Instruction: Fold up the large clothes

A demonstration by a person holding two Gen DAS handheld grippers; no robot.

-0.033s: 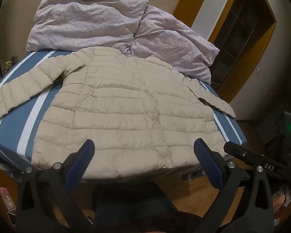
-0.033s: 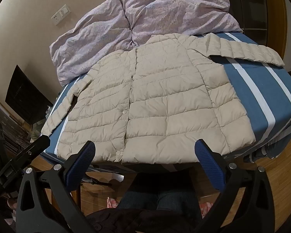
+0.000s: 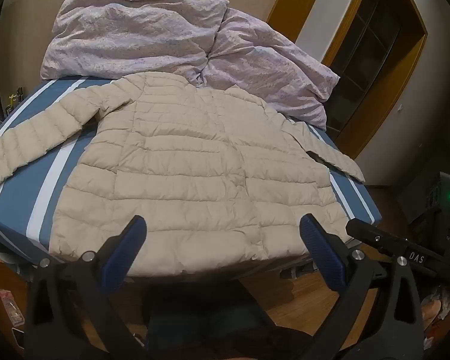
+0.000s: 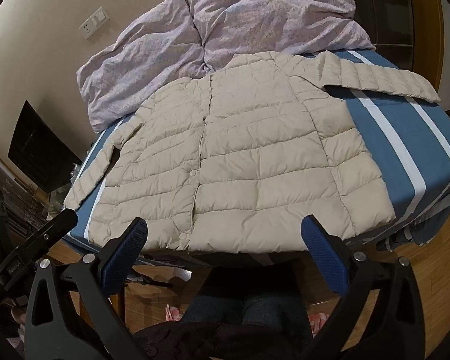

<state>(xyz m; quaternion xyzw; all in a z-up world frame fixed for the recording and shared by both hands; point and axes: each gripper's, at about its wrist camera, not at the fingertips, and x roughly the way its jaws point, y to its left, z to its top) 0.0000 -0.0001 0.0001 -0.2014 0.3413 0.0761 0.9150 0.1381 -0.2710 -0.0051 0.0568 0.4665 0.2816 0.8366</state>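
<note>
I see a puffy cream jacket lying flat on the blue striped bed, front side up, both sleeves out to the sides. A crumpled purple blanket sits past the collar, at 12 o'clock. My left gripper hangs near the hem at 6 o'clock, fingers spread wide, holding nothing. My right gripper does the same.
</note>
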